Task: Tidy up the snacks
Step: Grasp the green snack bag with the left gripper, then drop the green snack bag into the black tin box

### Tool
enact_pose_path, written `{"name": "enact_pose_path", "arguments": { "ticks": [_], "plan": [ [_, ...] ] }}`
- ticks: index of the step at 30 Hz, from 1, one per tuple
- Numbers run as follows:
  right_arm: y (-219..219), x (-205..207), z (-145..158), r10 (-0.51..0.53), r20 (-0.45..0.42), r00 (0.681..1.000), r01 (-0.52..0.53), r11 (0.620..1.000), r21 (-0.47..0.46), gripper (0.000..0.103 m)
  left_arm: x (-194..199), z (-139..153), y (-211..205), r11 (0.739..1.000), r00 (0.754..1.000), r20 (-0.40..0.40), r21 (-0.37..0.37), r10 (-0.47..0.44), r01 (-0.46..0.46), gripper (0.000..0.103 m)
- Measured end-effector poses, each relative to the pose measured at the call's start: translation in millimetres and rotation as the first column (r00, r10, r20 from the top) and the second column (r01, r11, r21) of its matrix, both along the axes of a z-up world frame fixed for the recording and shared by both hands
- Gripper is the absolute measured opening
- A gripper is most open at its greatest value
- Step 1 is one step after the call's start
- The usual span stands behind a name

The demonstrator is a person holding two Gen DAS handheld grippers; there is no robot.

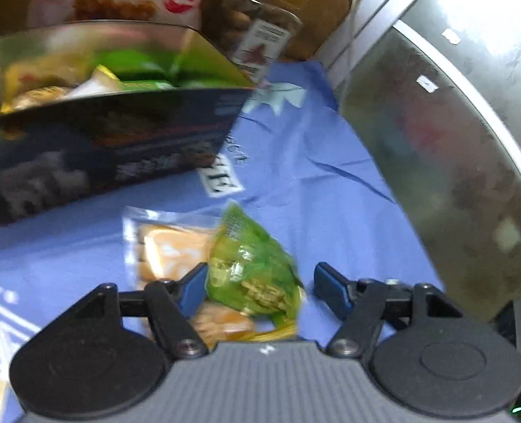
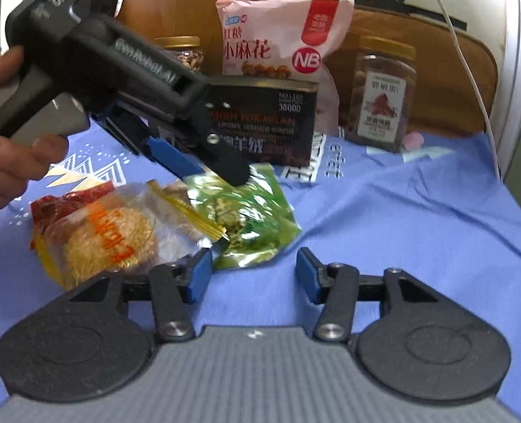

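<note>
Both handheld two-finger grippers with blue pads stand with their jaws apart and nothing clamped. In the right wrist view the left gripper [image 2: 221,172] reaches down over a crinkled green foil snack packet [image 2: 249,211], its tips at the packet's far edge; in its own view the green packet [image 1: 253,275] lies between the spread fingers, apparently not yet pinched. The right gripper [image 2: 253,275] hovers just short of the same pile, with bare cloth between its pads.

Some sorting looks done: a black open-topped cardboard box [image 1: 112,141] already holds several green and yellow packets. Left on the wrinkled blue printed cloth [image 2: 401,218] are the green packet, a clear yellow-edged packet with a round golden cake [image 2: 105,236], and a clear packet of orange biscuits [image 1: 175,250] beneath the green one. A pink bag of twisted snacks [image 2: 285,38] and a clear gold-lidded jar of nuts [image 2: 383,95] stand behind the box; whether they need moving I cannot tell.

For room, the cloth to the right of the pile is open, while a grey metal surface [image 1: 454,141] rises close beside it. The box's near wall stands just beyond the loose packets, so anything lifted must clear that rim.
</note>
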State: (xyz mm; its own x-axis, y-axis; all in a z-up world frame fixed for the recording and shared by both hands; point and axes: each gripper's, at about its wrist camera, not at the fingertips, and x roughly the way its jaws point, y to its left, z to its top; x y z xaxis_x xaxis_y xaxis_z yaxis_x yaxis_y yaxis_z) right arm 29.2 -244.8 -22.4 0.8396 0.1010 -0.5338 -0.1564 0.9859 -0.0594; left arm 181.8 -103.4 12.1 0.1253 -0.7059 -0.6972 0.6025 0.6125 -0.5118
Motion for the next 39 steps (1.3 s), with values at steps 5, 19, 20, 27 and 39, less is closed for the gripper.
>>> {"name": "enact_pose_path", "arguments": {
  "ticks": [5, 19, 20, 27, 39],
  "plan": [
    [-13.1, -0.5, 0.9, -0.063, 0.016, 0.998, 0.063, 0.997, 0.052, 0.040, -8.7, 1.0, -23.0, 0.996, 0.996, 0.091, 0.089, 0.008, -0.016, 0.020],
    [-22.6, -12.4, 5.5, -0.133, 0.079, 0.988, 0.122, 0.984, 0.129, 0.012, -29.6, 17.4, -15.6, 0.998, 0.991, 0.127, 0.024, 0.051, -0.054, 0.003],
    [-21.5, -13.6, 5.9, -0.129, 0.081, 0.988, 0.118, 0.985, 0.127, 0.034, -28.2, 16.6, -15.2, 0.998, 0.992, 0.114, 0.019, 0.056, -0.059, 0.003],
    [-8.2, 3.6, -0.3, -0.107, -0.012, 0.994, 0.108, 0.993, 0.044, 0.064, -26.1, 17.9, -12.1, 0.998, 0.996, 0.071, -0.021, 0.062, -0.060, 0.003],
    [16.3, 7.6, 30.4, -0.108, 0.186, 0.977, 0.121, 0.991, -0.063, 0.024, -27.0, 55.1, 24.5, 0.989, 0.979, 0.176, -0.122, 0.103, -0.082, 0.004]
  ]
}}
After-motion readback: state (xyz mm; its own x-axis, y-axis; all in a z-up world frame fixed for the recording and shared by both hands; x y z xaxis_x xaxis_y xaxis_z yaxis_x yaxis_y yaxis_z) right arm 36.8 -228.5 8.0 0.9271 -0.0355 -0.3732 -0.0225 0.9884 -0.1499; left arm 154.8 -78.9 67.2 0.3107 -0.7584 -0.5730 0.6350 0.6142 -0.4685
